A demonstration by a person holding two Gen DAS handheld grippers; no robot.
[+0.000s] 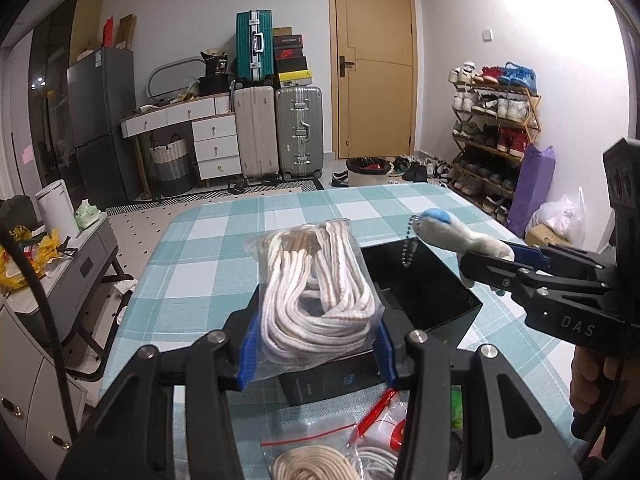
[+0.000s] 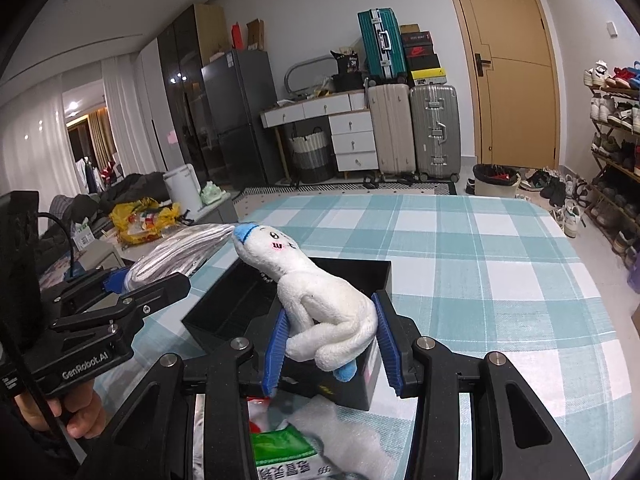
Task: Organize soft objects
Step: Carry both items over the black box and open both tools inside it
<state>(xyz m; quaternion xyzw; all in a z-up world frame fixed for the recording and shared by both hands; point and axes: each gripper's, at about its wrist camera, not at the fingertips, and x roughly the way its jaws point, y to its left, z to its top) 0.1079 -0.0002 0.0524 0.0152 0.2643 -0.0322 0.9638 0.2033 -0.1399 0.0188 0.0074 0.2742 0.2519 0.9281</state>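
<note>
**Both grippers loaded above the black box**

The left gripper is clamped on a clear bag of cord, its blue pads pressing the bag's sides, held up over the near left edge of the open black box. The box sits on the checked tablecloth. The right gripper is clamped on a white plush toy around its body; the toy's blue-capped head tilts up over the box, and a bead chain hangs from it. More bagged cord lies on the cloth near the left gripper.
</note>
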